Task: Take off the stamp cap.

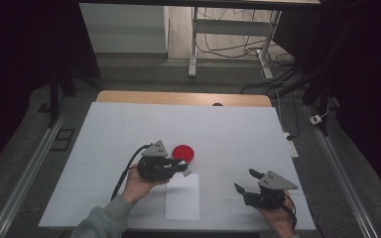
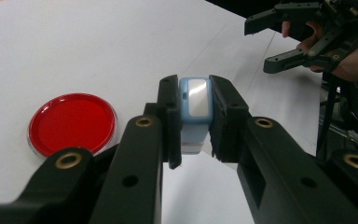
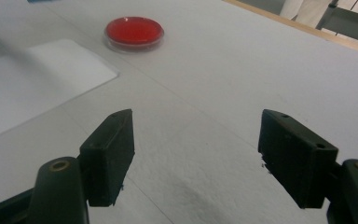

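Note:
A person's left hand holds my left gripper (image 1: 182, 168) over the white table, shut on a small light-blue and white block (image 2: 195, 100). The block stands upright between the jaws, just above the near edge of a white paper sheet (image 1: 182, 198). A round red dish with a clear rim (image 1: 183, 152) lies flat on the table just beyond the left gripper, and the left gripper view has it left of the jaws (image 2: 72, 122). My right gripper (image 1: 244, 179) hovers open at the near right with nothing between its jaws (image 3: 198, 135). Its own view has the red dish (image 3: 134, 31) far off.
The table (image 1: 129, 129) has a white cover and a wooden strip along its far edge (image 1: 178, 97). Beyond it stand desk legs (image 1: 193, 44) with loose cables on the floor. A power strip (image 1: 290, 145) lies beside the table's right edge.

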Tool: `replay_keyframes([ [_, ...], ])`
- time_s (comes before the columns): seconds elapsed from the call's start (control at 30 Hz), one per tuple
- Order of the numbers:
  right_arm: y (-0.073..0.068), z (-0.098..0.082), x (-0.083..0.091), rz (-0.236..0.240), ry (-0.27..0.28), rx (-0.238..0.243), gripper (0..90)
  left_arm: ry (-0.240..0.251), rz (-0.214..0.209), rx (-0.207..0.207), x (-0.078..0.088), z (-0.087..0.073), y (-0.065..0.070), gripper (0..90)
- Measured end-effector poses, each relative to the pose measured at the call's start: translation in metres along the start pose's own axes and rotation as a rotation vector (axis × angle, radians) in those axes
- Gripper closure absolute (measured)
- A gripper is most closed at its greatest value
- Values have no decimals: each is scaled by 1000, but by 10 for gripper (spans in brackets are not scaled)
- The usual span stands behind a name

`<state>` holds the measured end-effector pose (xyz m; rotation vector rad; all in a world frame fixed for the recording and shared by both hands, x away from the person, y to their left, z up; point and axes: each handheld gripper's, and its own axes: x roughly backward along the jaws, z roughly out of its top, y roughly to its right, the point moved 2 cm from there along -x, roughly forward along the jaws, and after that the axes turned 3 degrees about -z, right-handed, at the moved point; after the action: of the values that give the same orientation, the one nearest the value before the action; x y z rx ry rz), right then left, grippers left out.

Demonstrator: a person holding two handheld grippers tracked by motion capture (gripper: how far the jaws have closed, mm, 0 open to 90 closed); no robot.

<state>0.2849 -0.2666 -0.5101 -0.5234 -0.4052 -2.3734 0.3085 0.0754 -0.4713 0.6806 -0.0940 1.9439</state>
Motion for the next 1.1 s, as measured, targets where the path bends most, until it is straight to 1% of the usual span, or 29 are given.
replay_keyframes([
  [0.13, -7, 6, -3, 16, 7, -20, 276, 4, 2, 6, -1, 0, -1, 757],
  [0.4, -16, 11, -8, 18, 13, -17, 279, 12, -5, 15, -1, 0, -1, 757],
  [0.57, -22, 14, -12, 13, 24, -21, 283, 9, -4, 15, -2, 0, -1, 757],
  [0.6, -26, 15, -14, 5, 30, -18, 289, 9, -4, 16, -3, 0, -1, 757],
  [0.63, -27, 16, -14, -5, 40, -11, 294, 10, -4, 16, -3, 0, 0, 757],
  [0.67, -27, 16, -14, -5, 40, -11, 294, 10, -4, 16, -3, 0, 0, 757],
  [0.73, -31, 19, -15, -17, 57, -9, 297, 11, -5, 16, -4, 0, 0, 757],
  [0.9, -36, 21, -19, -12, 57, -2, 301, 8, -6, 15, -5, 1, 0, 757],
  [1.1, -44, 23, -25, 8, 51, 4, 302, 10, -5, 16, -5, 1, 0, 757],
])
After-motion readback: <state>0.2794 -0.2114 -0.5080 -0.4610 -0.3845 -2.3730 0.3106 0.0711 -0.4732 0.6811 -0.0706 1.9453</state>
